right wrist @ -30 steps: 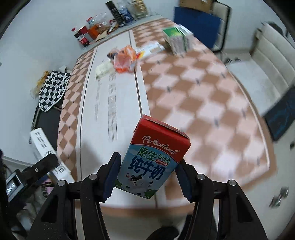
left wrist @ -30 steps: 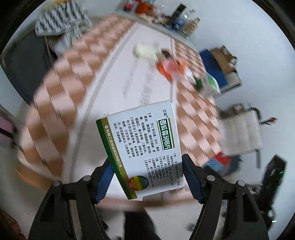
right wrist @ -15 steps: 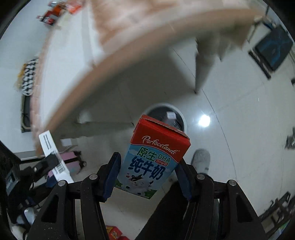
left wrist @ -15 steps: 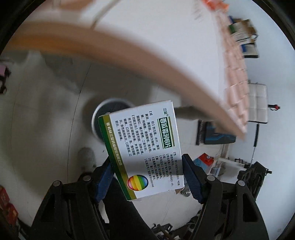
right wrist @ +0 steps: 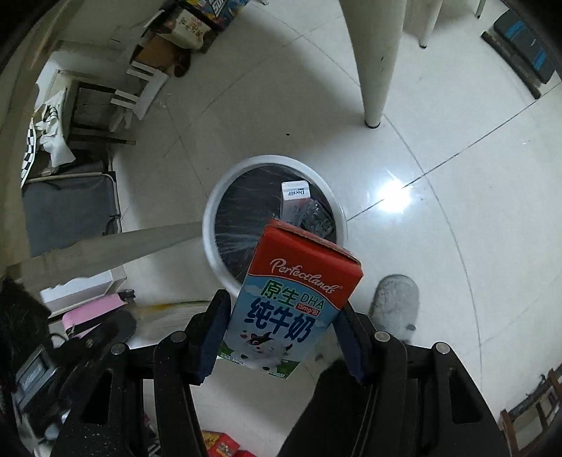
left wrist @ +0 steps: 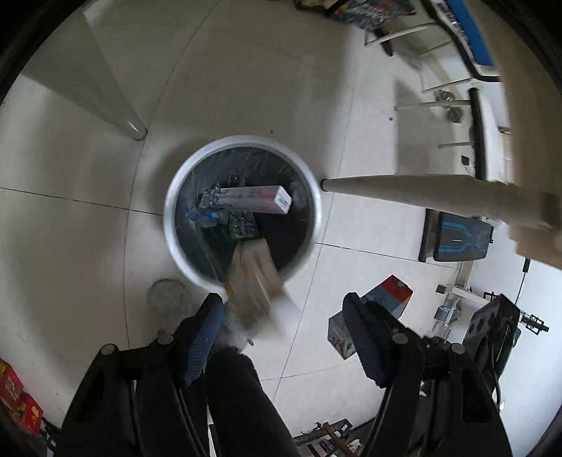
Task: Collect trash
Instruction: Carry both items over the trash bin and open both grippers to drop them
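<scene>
A round white bin [left wrist: 168, 225] with a black liner stands on the tiled floor below both grippers; it also shows in the right wrist view [right wrist: 210, 218]. My left gripper [left wrist: 281, 337] is open, and the white medicine box [left wrist: 260, 288] is a blur falling from it over the bin's near rim. A pink-and-white box [left wrist: 246, 200] and wrappers lie inside the bin. My right gripper [right wrist: 281, 337] is shut on a red-and-blue milk carton [right wrist: 291, 302], held above the bin's near edge. The same carton shows in the left wrist view [left wrist: 383, 306].
White table legs [left wrist: 404, 190] [right wrist: 372, 63] stand beside the bin. A grey slipper [right wrist: 397, 306] is on the floor near the bin. A dark chair [right wrist: 70, 204], cardboard boxes [right wrist: 182, 31] and red packets [left wrist: 17, 397] lie around the edges.
Both grippers have swung down from the table to above the bin. My left gripper has opened and let go of the medicine box, which is falling. The right still holds the carton.
</scene>
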The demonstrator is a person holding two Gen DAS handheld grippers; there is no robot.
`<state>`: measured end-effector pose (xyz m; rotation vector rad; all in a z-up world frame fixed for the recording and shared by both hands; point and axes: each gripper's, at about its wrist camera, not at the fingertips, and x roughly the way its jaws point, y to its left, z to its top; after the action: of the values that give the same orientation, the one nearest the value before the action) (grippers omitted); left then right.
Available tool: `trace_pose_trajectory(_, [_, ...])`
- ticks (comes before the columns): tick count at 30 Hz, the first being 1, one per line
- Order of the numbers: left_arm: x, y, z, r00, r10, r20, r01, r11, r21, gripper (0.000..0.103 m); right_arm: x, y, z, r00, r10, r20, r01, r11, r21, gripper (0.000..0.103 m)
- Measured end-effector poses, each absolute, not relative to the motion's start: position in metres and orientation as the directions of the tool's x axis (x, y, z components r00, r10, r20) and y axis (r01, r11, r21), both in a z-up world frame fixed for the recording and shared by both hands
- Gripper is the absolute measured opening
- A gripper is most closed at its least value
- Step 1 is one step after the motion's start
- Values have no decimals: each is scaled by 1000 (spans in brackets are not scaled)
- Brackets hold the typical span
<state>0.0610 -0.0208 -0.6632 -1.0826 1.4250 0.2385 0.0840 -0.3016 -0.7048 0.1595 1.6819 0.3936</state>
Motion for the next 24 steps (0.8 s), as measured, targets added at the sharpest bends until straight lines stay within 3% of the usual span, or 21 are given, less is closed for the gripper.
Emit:
trace_pose_trajectory(7, [57,5,-700,134,-395,-909,-731,580,-360,72,101,-273,-790,-238,337,-911,-167,910,380,62])
trace_pose_trajectory(8, [56,5,-700,111,-369,-923,-727,603,-328,74,103,-270,-799,-254,332,-908,-169,910,380,73])
trace_pose_trajectory(10, [51,5,-698,58,-302,-952,-711,657,-252,99,100,-268,-808,-264,322,-909,-174,911,373,100])
trace_pose_trajectory(16, [40,-9,-682,-59,-64,-996,-620,784,-14,99,90,-257,-798,-205,205,-957,-308,915,262,101])
trace_pose_trajectory(24, [26,-24,-648,-82,25,-996,-587,807,69,99,79,-257,-755,-62,14,-998,-455,889,40,101])
